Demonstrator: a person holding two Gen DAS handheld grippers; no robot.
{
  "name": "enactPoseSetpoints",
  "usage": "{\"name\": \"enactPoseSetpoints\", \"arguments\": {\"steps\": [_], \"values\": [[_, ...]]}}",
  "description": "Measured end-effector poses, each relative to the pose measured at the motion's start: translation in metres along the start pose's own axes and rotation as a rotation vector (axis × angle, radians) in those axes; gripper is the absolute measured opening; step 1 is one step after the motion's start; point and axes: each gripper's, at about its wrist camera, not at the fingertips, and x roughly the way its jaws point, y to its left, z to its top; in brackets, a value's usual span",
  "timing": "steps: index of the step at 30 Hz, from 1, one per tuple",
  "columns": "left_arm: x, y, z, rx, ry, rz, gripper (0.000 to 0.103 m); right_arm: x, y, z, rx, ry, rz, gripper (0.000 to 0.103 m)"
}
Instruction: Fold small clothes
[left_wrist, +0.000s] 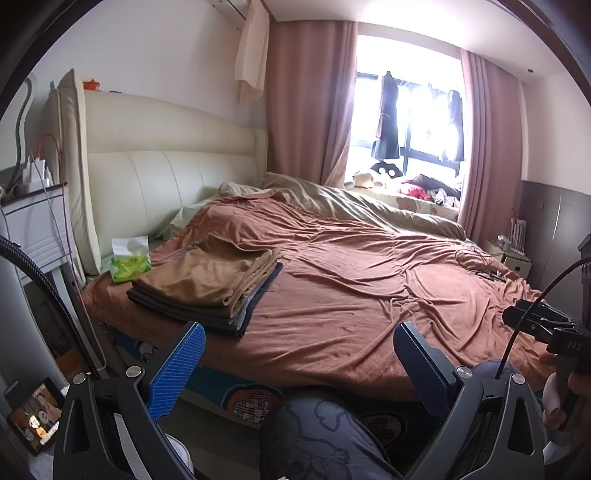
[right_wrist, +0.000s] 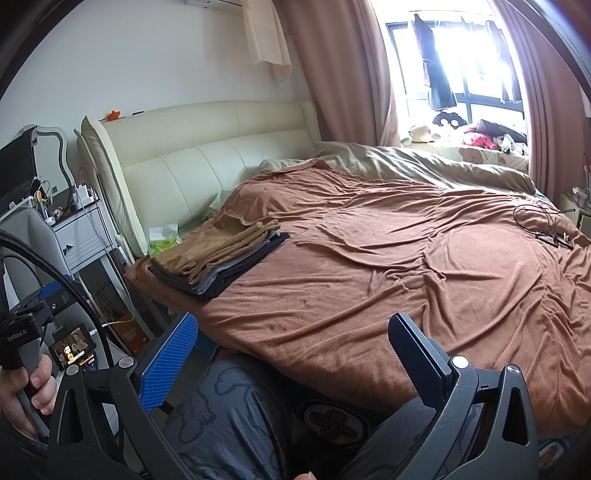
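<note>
A: Tongs?
B: Left gripper (left_wrist: 297, 332) spread wide, nothing between the fingers. Right gripper (right_wrist: 295, 325) same, wide apart and empty. Both sit off the near edge of the bed (left_wrist: 351, 288), above the person's patterned trousers (left_wrist: 317, 432).
A: Clothes?
B: Stack of folded clothes (left_wrist: 208, 282) on the bed's rust-brown cover, at the corner nearest the cream headboard (left_wrist: 166, 158). Tan piece on top, grey and dark ones under it. Not touched by either gripper.
A: Anything else by the stack?
B: Green tissue pack (left_wrist: 129, 264) just beside it, on the headboard side. Black cable (left_wrist: 480, 262) on the bed's far side, well apart from the stack.
</note>
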Motion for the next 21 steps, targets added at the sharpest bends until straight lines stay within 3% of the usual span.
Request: {"name": "enactPoseSetpoints", "arguments": {"steps": [21], "values": [[-0.011, 0.005, -0.005, 0.033, -0.026, -0.01, 0.102, -0.007, 0.022, -0.002, -0.051, -0.011, -0.044, 0.103]]}}
